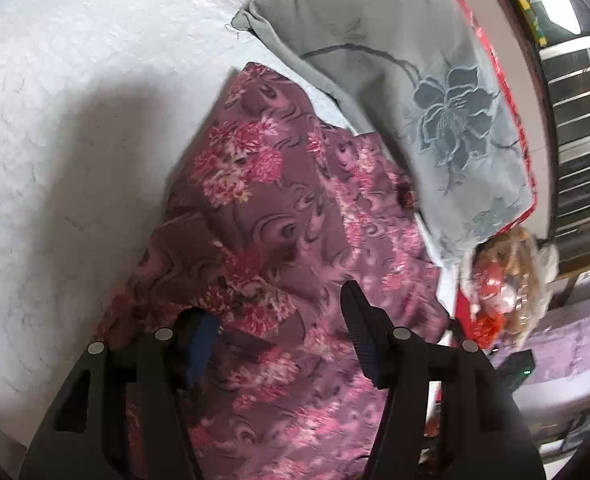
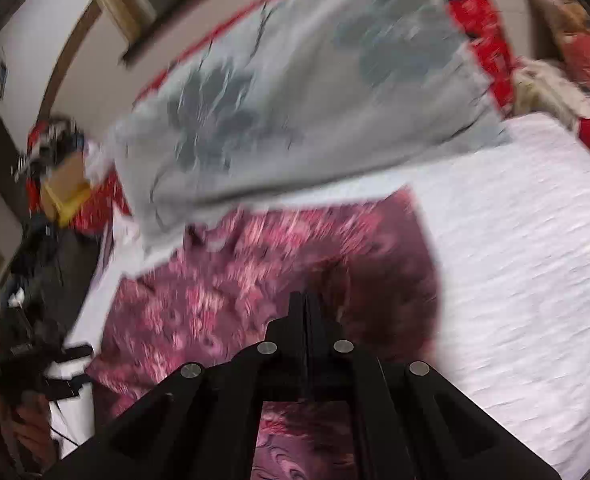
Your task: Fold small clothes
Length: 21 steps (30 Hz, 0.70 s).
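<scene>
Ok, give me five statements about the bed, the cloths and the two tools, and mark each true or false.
1. The floral maroon garment lies on a white bedspread. True.
2. The right tool has its jaws wide apart. False: they are shut together, with no cloth visibly between them.
3. A grey cloth with a dark flower print lies beside the garment. True.
4. The left tool is shut tight. False: its jaws stand apart over the garment.
5. The bedspread is dark blue. False: it is white.
</scene>
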### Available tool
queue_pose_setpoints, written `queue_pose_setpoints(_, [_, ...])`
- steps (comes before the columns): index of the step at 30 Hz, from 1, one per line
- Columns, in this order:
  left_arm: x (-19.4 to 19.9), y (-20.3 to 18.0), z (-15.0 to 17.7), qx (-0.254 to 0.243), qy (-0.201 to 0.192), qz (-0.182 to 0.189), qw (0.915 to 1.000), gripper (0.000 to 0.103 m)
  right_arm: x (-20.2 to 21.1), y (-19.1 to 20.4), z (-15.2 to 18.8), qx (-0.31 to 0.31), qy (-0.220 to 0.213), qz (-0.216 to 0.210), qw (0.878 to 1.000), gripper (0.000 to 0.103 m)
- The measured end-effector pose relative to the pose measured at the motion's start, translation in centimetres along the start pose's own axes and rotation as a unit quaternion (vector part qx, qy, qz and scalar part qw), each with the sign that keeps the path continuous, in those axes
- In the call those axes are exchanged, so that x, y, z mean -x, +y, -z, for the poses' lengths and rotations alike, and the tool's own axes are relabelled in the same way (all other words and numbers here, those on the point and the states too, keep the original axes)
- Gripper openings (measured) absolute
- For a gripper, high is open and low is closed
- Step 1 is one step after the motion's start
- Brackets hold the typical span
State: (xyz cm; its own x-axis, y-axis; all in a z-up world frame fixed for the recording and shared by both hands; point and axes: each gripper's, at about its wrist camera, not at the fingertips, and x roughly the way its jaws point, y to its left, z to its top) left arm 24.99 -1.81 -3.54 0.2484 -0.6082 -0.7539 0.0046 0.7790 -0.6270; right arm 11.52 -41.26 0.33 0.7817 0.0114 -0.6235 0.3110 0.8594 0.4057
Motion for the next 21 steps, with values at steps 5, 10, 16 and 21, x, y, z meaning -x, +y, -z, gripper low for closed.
queue_pose_setpoints(5, [-1.7,1.6,0.1,0.011,0.016,-0.030,0.9994,0.057,-1.0,-3.8,0.6,-0.028,0.044,0.062,0.997,0.000])
queue_pose_setpoints(10, [0.7,0.3,1.3,-0.006,0.012,0.027,0.9995,0.059,2.1,-3.6,-0.1,-0.052,0.006,-0.012,0.999,0.007])
queue_pose_setpoints(16, [-0.2,-1.5,0.9,-0.015,0.022,0.015,0.9996,0.059,-2.2,-1.6,0.3,-0.025,0.068,0.025,0.997,0.041])
queue_pose_setpoints(21, [2.4,-3.7,1.0,-0.057,-0.010,0.043,0.9974,0.059,-2.5,0.8,0.7,0.026,0.079,-0.011,0.996,0.005])
